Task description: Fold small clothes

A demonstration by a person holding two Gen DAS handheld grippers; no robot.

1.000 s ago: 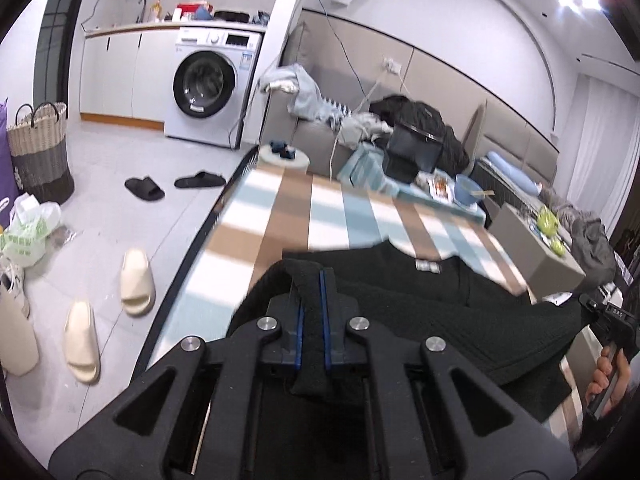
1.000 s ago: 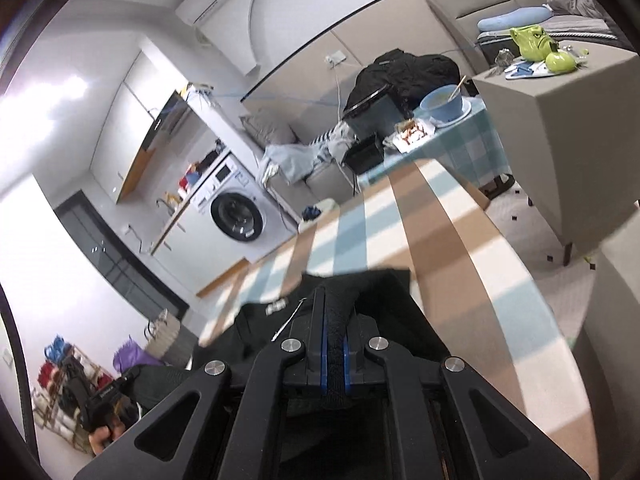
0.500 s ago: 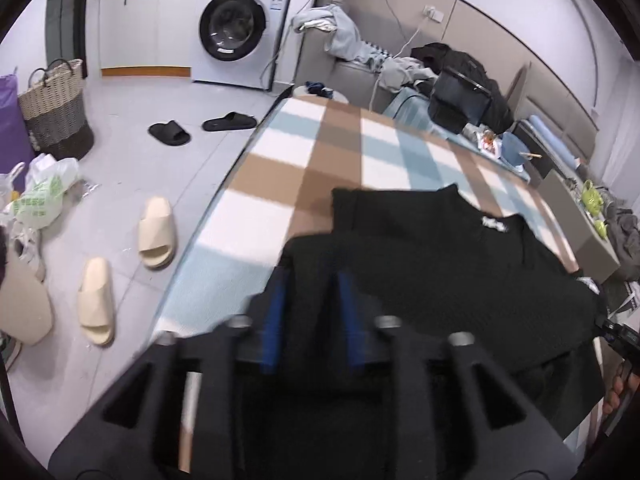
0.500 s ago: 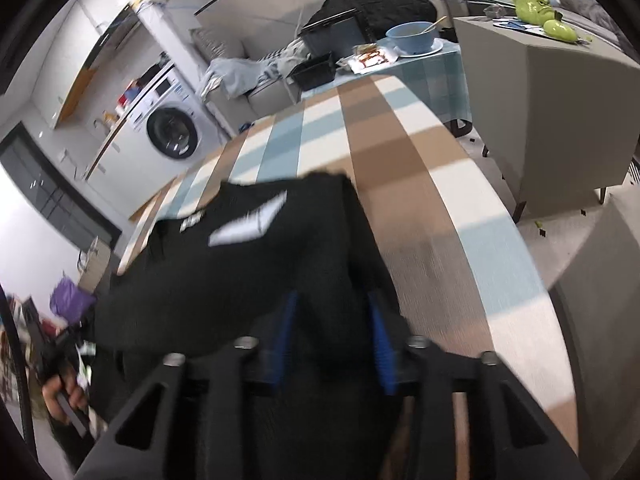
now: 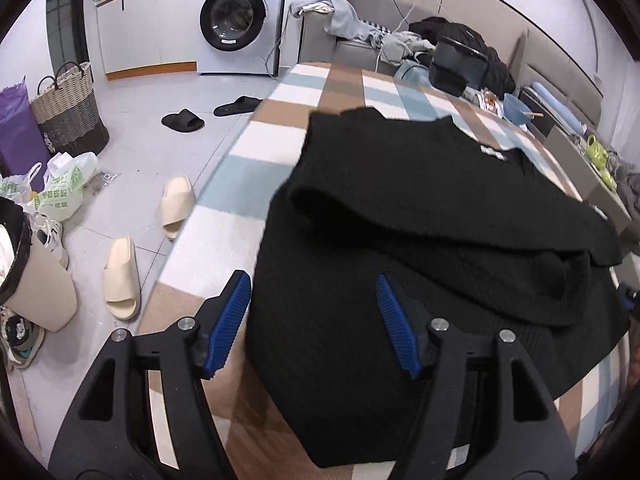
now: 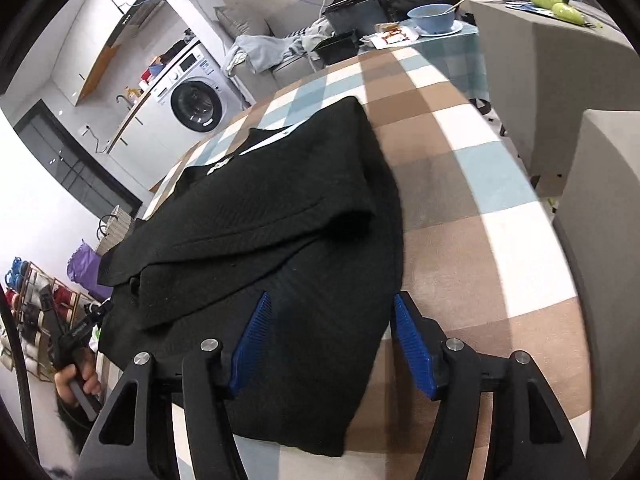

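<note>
Left wrist view: black knitted garment (image 5: 420,240) lies on the checked brown, white and pale-blue table cover (image 5: 256,168), one edge already doubled over the body. Left gripper (image 5: 312,312) low over the near hem; its blue ribbed pads (image 5: 394,320) are spreading and pinch nothing, cloth lying loose between them.

Right wrist view: right gripper (image 6: 328,340) likewise opening above the garment's opposite near corner, pads clear of the fabric. Judgement: fold being released. Lift both grippers straight away so the pads do not drag the layer, then check edges align.
</note>
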